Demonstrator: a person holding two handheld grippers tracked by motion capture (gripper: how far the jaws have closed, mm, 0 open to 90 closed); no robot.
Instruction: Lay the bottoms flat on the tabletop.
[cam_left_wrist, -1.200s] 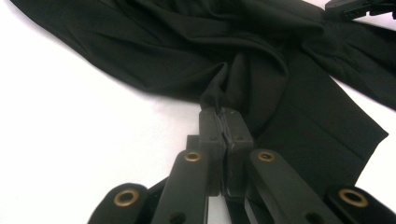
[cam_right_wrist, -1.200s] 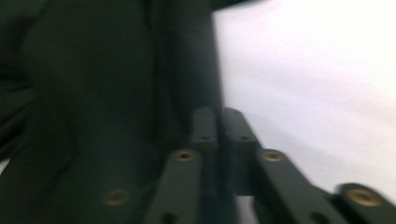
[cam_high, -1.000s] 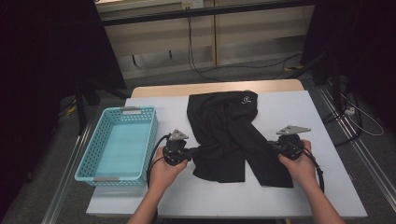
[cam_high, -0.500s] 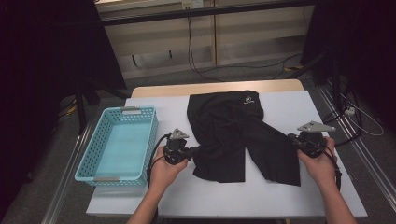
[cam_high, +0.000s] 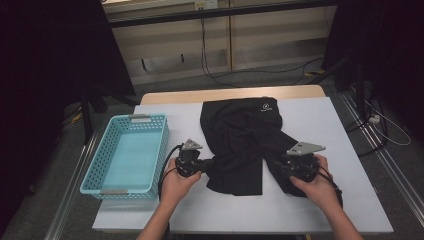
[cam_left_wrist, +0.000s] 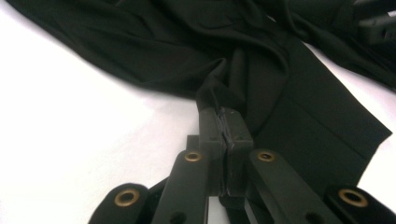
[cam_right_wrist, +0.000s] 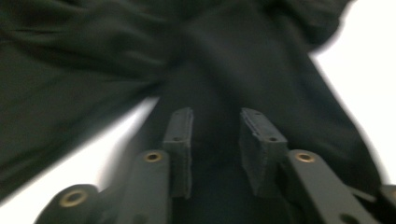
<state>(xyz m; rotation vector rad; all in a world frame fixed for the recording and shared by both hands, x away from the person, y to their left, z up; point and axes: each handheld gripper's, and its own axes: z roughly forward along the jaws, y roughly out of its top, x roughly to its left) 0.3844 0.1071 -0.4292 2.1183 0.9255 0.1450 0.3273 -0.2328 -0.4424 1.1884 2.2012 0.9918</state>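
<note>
Black garment (cam_high: 240, 135) pinched in left tool (cam_left_wrist: 226, 122) — right tool (cam_right_wrist: 215, 135) just spreading, nothing gripped — turquoise basket (cam_high: 100, 172) alongside

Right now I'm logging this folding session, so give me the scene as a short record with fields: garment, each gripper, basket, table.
garment: black shorts spread on the table, waistband at the far side, both legs toward the person
left gripper: left gripper shut on a bunched edge of the left leg
right gripper: right gripper over the right leg, jaws just been opening, pads apart with cloth under the gap, not pressed
basket: turquoise basket, left of the shorts, nothing in it
table: white table, basket and shorts on it
</note>
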